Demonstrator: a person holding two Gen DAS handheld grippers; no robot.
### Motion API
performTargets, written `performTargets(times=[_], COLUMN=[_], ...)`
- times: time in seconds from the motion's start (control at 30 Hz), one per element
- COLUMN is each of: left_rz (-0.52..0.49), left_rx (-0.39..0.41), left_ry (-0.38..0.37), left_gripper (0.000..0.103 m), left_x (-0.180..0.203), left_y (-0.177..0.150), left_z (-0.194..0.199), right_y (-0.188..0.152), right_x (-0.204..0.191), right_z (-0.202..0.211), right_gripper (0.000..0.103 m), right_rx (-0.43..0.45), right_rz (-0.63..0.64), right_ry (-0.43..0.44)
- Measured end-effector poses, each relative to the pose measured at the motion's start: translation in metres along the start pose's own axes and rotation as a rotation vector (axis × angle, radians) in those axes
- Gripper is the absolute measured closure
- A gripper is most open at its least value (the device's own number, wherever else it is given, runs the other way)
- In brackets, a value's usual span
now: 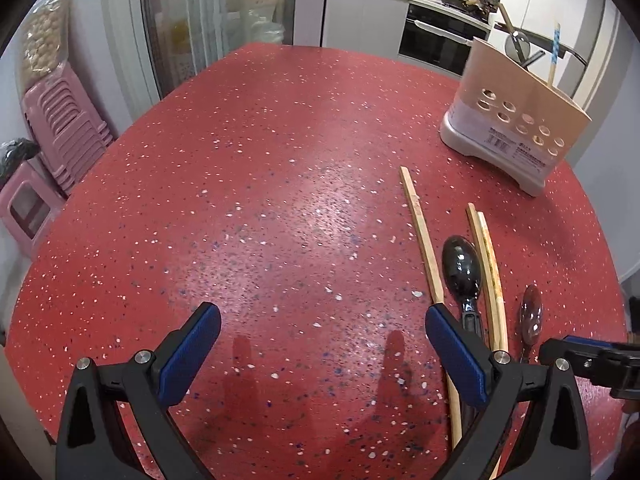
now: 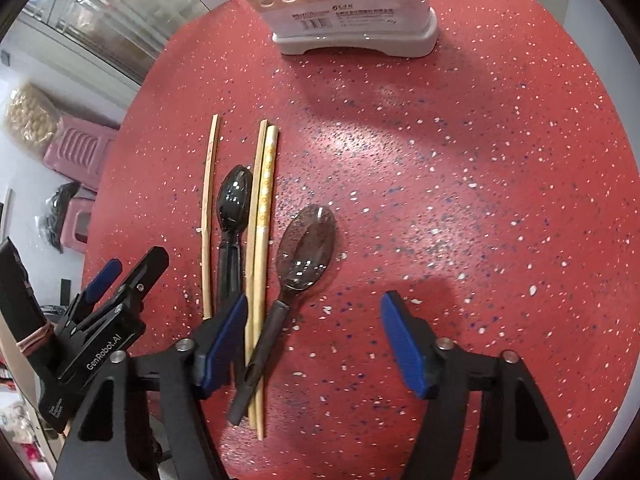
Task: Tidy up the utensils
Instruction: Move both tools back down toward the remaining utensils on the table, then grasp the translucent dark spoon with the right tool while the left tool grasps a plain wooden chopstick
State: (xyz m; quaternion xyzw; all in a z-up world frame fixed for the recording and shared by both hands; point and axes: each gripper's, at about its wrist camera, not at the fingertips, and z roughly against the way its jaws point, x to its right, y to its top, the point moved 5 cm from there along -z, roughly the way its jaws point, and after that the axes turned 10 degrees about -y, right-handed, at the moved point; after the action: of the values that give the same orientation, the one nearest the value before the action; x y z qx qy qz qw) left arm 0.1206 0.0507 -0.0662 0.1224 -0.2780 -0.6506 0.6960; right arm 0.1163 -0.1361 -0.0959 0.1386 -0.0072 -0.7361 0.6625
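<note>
In my left wrist view, a red speckled table (image 1: 260,200) fills the frame. Pink plastic stools (image 1: 60,128) are stacked at the left edge, and a kitchen counter with pans and an oven (image 1: 436,40) runs along the top. A beige utensil holder (image 1: 516,120) stands at the upper right with utensils already upright in it. My left gripper (image 1: 322,342) is spread wide over bare table and holds nothing. Its right finger sits just in front of one chopstick (image 1: 420,236) and the black spoon (image 1: 460,264).

My right wrist view shows only the holder's (image 2: 352,36) base at the top centre, but the loose utensils lie clearer: the single chopstick (image 2: 208,216), the black spoon (image 2: 234,208), a pair of chopsticks (image 2: 260,240) and a translucent brown spoon (image 2: 306,248), side by side left of centre. My right gripper (image 2: 314,338) is partly open and grips nothing. The brown spoon's handle lies between its fingers, near the left one, crossing the chopstick pair.
</note>
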Motion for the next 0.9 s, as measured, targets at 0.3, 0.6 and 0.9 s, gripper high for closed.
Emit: performTargets(times=[0.3,0.6,0.9], left_rz=[0.010,-0.022,-0.084], left_rx=[0.006,-0.015,-0.041], left_ry=[-0.027,-0.059,-0.056], left_gripper=[0.000,0.000,0.000], left_x=[-0.008,0.003,0.023], left_y=[0.009,0.014,0.016], left_z=[-0.002,-0.010,-0.020], right_y=[0.002,-0.003,-0.012], right_x=[-0.019,-0.034,-0.016], right_z=[-0.009,-0.012,-0.007], right_gripper=[0.051,0.066,0.090], right_rx=[-0.004,0.040,0.092], right_rz=[0.001,0.091,0.161], right_ry=[-0.077,-0.192,-0.199])
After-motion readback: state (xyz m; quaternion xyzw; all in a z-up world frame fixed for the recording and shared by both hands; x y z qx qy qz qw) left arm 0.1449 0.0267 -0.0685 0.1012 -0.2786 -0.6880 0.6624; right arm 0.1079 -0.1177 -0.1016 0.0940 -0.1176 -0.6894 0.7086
